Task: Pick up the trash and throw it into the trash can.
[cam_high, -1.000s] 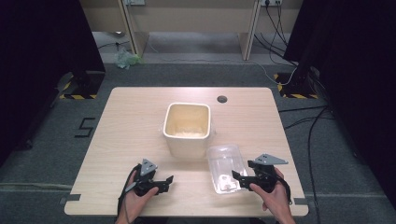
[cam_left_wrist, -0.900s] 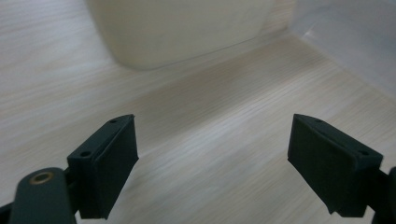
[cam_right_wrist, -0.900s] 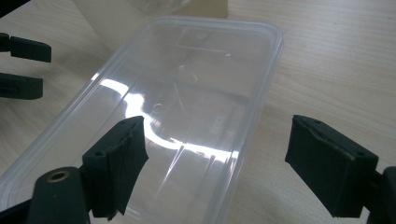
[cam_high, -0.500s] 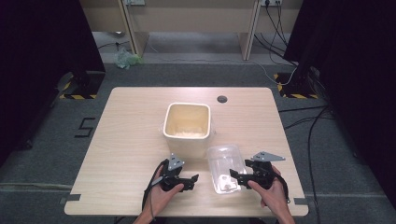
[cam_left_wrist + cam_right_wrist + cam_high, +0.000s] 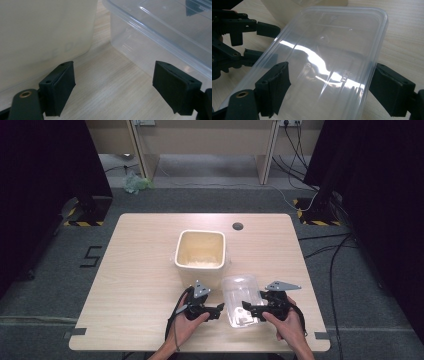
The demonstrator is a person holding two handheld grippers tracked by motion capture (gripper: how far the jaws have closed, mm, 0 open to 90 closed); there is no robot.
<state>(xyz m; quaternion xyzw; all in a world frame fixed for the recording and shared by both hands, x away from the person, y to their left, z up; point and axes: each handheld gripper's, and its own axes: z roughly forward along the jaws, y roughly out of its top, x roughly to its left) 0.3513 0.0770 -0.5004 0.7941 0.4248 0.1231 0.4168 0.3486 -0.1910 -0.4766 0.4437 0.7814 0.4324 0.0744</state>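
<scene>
Jaws of the left gripper [image 5: 113, 85] stand wide apart over bare wood, with nothing between them; in the high view this left gripper [image 5: 216, 309] lies in the person's left hand [image 5: 187, 320] near the front edge of the counter [image 5: 140, 270]. Just ahead of its right-hand jaw, in the left gripper view, rises the wall of the clear plastic container [image 5: 160, 32]; whether that jaw touches the wall I cannot tell. Ahead of the other jaw stands the side of the cream bin [image 5: 42, 32].

Jaws of the right gripper [image 5: 329, 87] are also spread wide, one on each side of the clear plastic container [image 5: 324, 57]. The container's near end lies between them, upside down by the look of its smooth bottom, and their pads sit close to its walls; I cannot tell whether they press on it. Beyond the container's left side, in the right gripper view, the left gripper [image 5: 265, 42] points at it with parted jaws.

From the high view, the right gripper [image 5: 250, 308] is held in the right hand [image 5: 287, 327], and the clear plastic container [image 5: 240, 295] lies between the two grippers. Farther off, just beyond the container, stands the cream bin [image 5: 200, 251], open at the top. Well past it, a small dark disc [image 5: 237, 226] sits near the counter's far edge.
</scene>
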